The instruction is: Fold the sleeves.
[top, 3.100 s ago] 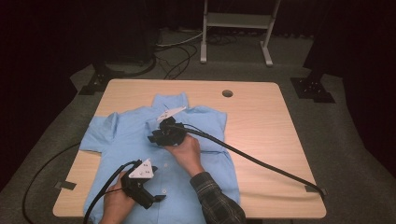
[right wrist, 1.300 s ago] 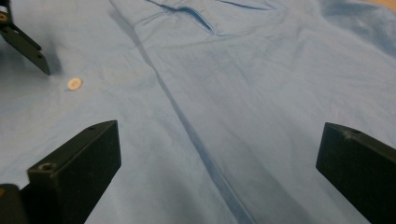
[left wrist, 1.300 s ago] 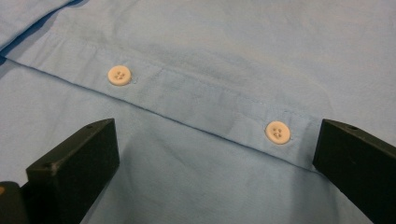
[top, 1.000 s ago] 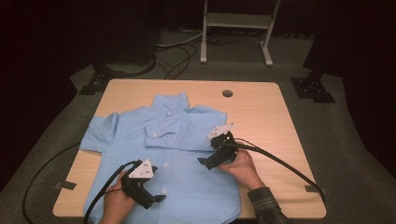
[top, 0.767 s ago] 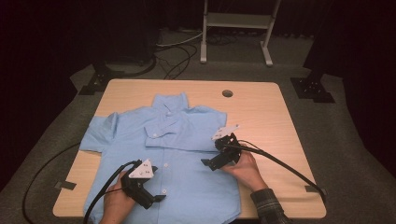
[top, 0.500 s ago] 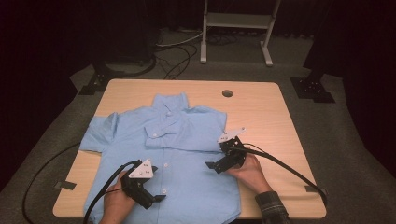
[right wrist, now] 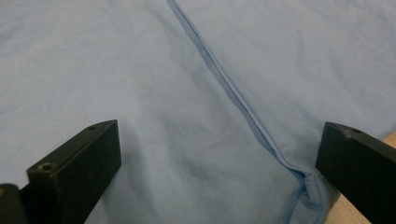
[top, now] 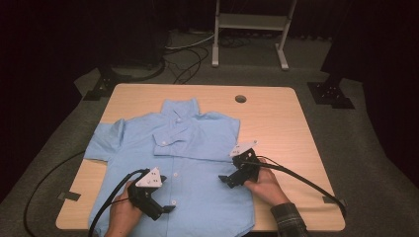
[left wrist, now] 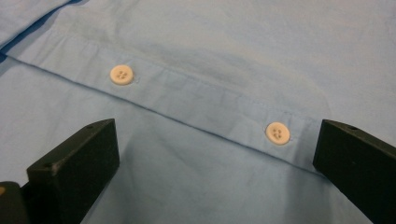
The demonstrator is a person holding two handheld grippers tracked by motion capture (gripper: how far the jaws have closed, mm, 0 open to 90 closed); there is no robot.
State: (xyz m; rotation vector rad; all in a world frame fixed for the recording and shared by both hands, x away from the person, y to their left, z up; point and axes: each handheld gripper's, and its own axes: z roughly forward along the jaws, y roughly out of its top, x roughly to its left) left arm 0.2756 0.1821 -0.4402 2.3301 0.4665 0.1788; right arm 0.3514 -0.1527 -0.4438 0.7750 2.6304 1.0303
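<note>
On the wooden table point(top: 276, 118), blue shirt point(top: 197, 148)

A light blue buttoned shirt point(top: 188, 163) lay flat, front up, on the desk point(top: 276, 113), one sleeve folded across its chest.

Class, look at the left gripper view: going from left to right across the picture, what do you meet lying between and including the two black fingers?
Left finger → first white button → second white button → right finger, all over the light blue shirt.
</note>
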